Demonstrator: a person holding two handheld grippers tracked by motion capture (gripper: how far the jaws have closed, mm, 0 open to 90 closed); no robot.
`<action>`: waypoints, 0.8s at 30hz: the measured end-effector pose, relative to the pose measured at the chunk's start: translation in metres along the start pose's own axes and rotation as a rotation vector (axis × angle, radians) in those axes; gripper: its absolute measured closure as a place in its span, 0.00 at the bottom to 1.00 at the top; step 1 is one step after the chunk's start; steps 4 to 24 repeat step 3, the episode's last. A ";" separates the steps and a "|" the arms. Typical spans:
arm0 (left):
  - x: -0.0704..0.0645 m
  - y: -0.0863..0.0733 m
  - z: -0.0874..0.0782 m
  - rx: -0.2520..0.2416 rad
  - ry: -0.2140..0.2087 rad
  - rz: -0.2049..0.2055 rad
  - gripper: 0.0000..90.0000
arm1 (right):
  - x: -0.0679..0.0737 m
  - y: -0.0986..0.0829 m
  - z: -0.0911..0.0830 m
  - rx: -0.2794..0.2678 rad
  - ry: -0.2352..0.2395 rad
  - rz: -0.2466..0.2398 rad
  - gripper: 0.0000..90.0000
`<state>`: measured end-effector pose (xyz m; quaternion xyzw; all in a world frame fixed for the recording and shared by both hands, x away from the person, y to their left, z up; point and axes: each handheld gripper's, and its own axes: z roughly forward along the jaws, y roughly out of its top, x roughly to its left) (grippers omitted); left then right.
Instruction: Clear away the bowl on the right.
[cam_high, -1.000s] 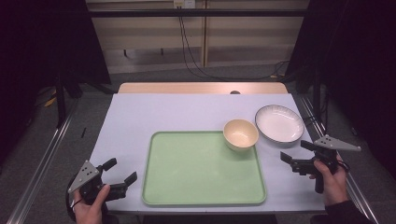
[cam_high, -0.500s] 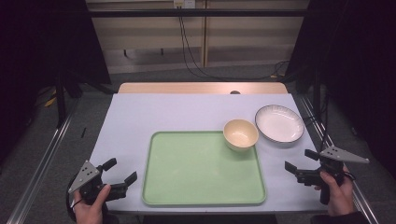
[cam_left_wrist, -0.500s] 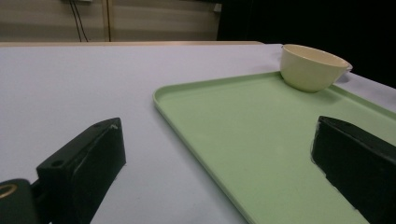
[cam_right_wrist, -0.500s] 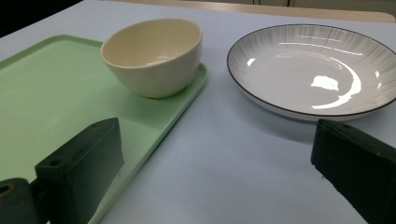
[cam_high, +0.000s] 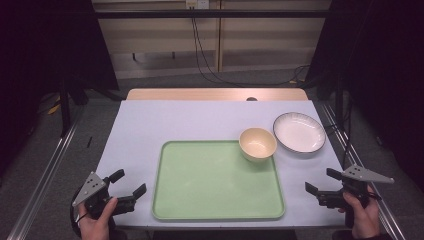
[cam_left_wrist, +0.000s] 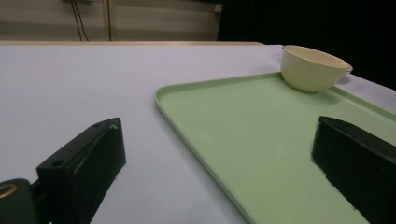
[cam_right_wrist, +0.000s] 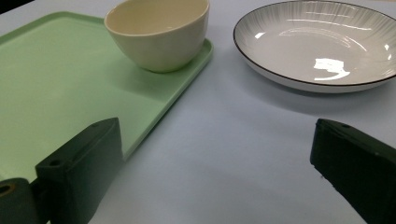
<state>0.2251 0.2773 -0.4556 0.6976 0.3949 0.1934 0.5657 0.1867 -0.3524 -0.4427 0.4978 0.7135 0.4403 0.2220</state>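
I hold both grippers with jaws spread, empty. The cream bowl (cam_high: 257, 144) sits on the green tray's (cam_high: 215, 185) far right corner, forward-left of my right gripper (cam_high: 325, 187), the nearer tool; left gripper (cam_high: 129, 183) waits at the table's near left corner.

One green tray (cam_high: 215, 182) lies on the bench (cam_high: 175, 122), between the two claws. One cream bowl (cam_high: 257, 143) stands on the tray's far corner, ahead of the right claw (cam_high: 322, 186) and to its left. One white plate (cam_high: 299, 132) with a dark rim sits on the bench straight ahead of the right claw. There are two claws, the left claw (cam_high: 127, 182) beside the tray's other edge, each with both jaws spread.
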 end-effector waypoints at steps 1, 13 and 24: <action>0.000 0.000 0.000 0.001 0.001 0.000 0.03 | 0.000 0.000 0.000 0.004 0.007 0.002 0.02; 0.000 0.000 0.000 0.001 0.001 0.000 0.03 | 0.000 0.001 0.001 0.002 0.005 0.004 0.02; 0.000 0.000 0.000 0.001 0.001 0.000 0.03 | 0.000 0.001 0.001 0.002 0.005 0.004 0.02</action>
